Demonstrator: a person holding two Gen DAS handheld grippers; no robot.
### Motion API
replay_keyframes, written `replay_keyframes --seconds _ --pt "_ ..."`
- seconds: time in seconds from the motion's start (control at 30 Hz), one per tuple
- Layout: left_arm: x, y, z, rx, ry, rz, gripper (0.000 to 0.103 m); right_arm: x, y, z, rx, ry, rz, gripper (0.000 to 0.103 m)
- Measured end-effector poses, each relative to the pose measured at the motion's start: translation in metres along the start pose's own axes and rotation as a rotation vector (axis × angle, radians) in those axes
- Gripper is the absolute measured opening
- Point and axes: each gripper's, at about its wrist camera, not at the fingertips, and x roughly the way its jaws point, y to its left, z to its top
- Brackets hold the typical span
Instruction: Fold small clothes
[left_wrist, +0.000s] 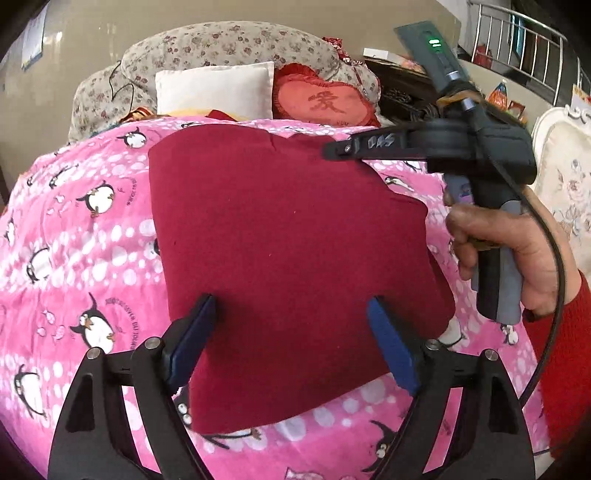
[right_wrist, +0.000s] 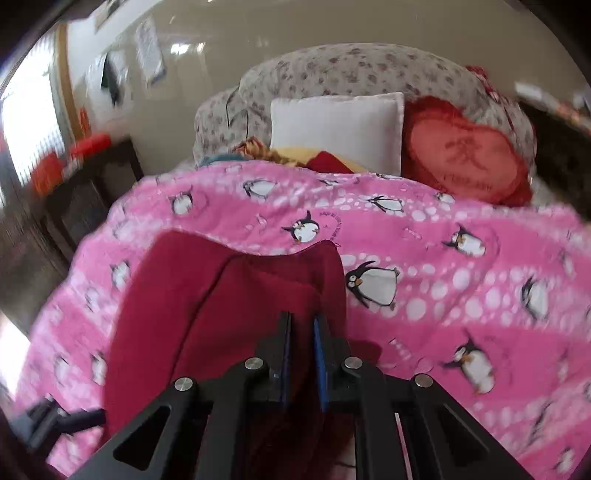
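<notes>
A dark red garment (left_wrist: 280, 236) lies folded in a rough rectangle on a pink penguin blanket (left_wrist: 92, 240). My left gripper (left_wrist: 291, 314) is open, its blue-padded fingers (left_wrist: 195, 332) spread just above the garment's near edge, holding nothing. In the left wrist view my right gripper (left_wrist: 334, 151) reaches in from the right over the garment's far right corner, held in a hand. In the right wrist view, the right gripper (right_wrist: 302, 325) is shut on a fold of the red garment (right_wrist: 207, 295), which bunches up around its fingers.
A white pillow (left_wrist: 216, 90), a red heart cushion (left_wrist: 325, 99) and a floral quilt (left_wrist: 221, 44) lie at the bed's head. A dark cabinet (right_wrist: 85, 199) stands left of the bed. A white chair (left_wrist: 565, 177) is at right.
</notes>
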Motion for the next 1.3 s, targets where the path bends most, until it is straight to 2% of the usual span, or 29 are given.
replay_keyframes --seconds 0.1,0.17,0.2,0.3,0.4,0.43,0.47,0.53,0.6,0.67,0.77,0.8,0.87,0.97,1.1,1.17,1.2,1.3 --pt "-0.013 0.005 -0.003 -0.009 -0.014 -0.002 0.084 -0.041 -0.009 -0.007 0.106 -0.040 0.145 0.019" --pt "-0.026 0.008 -0.005 -0.002 -0.042 0.014 0.084 -0.066 -0.003 -0.018 0.115 -0.054 0.215 0.052" --pt "-0.034 0.009 -0.007 0.014 -0.070 0.039 0.084 -0.076 0.000 -0.027 0.117 -0.051 0.240 0.054" --pt "-0.042 0.012 -0.013 0.034 -0.103 0.096 0.084 -0.085 0.014 -0.049 0.121 -0.017 0.298 0.054" --pt "-0.034 0.017 -0.017 0.004 -0.075 0.100 0.084 -0.066 0.026 -0.066 0.122 0.049 0.329 0.052" --pt "-0.031 0.018 -0.019 -0.006 -0.068 0.098 0.084 -0.060 0.030 -0.069 0.112 0.054 0.332 0.038" --pt "-0.029 0.019 -0.020 -0.012 -0.065 0.102 0.084 -0.056 0.034 -0.072 0.090 0.049 0.317 0.019" --pt "-0.025 0.019 -0.021 -0.018 -0.048 0.114 0.084 -0.059 0.037 -0.072 0.030 0.030 0.240 0.017" --pt "-0.027 0.018 -0.020 -0.031 -0.051 0.094 0.084 -0.069 0.031 -0.072 0.024 0.020 0.221 0.016" --pt "-0.026 0.019 -0.020 -0.047 -0.059 0.084 0.084 -0.076 0.027 -0.075 -0.010 0.013 0.153 0.016" --pt "-0.009 0.021 -0.020 -0.081 -0.012 0.099 0.084 -0.054 0.022 -0.088 -0.015 0.062 0.095 0.016" --pt "-0.002 0.022 -0.022 -0.093 0.010 0.103 0.084 -0.045 0.023 -0.094 -0.017 0.081 0.092 0.016" --pt "0.005 0.026 -0.025 -0.117 0.034 0.105 0.084 -0.050 0.024 -0.096 -0.011 0.061 0.099 0.016" --pt "0.000 0.031 -0.027 -0.155 0.017 0.085 0.084 -0.069 0.022 -0.092 0.010 0.055 0.125 0.019" --pt "-0.010 0.031 -0.023 -0.136 -0.007 0.120 0.084 -0.108 0.029 -0.084 0.002 -0.043 0.120 0.021" --pt "-0.010 0.031 -0.022 -0.127 -0.005 0.127 0.084 -0.121 0.035 -0.078 -0.015 -0.088 0.148 0.021" --pt "-0.010 0.031 -0.021 -0.125 -0.005 0.130 0.084 -0.123 0.039 -0.074 -0.031 -0.096 0.161 0.021" --pt "-0.011 0.034 -0.015 -0.128 -0.016 0.140 0.084 -0.114 0.051 -0.068 -0.089 -0.087 0.118 0.021"
